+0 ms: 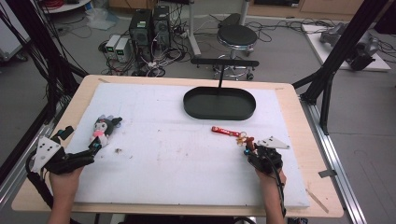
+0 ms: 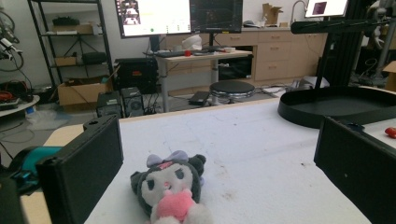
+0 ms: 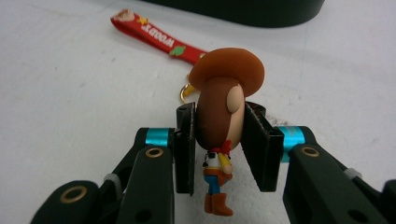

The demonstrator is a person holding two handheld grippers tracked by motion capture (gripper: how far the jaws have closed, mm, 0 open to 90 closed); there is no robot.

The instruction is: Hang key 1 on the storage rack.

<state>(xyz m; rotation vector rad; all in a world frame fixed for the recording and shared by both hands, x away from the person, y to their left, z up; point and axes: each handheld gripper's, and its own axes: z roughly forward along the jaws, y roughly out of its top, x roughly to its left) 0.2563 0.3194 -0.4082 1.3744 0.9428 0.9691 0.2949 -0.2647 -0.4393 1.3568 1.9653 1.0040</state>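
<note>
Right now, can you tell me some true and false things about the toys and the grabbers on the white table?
1. The right gripper squeezes the little cowboy figure with the brown hat. True.
2. The black-and-white plush doll holding a pink heart lies inside the black oval tray. False: it lies on the white foam mat, between the open left gripper's jaws.
3. The red strap hangs on the tray's bar. False: it lies on the mat.
4. The tray is empty. True.

Fuzzy plush toy, matt black tray, wood tbl edge
</note>
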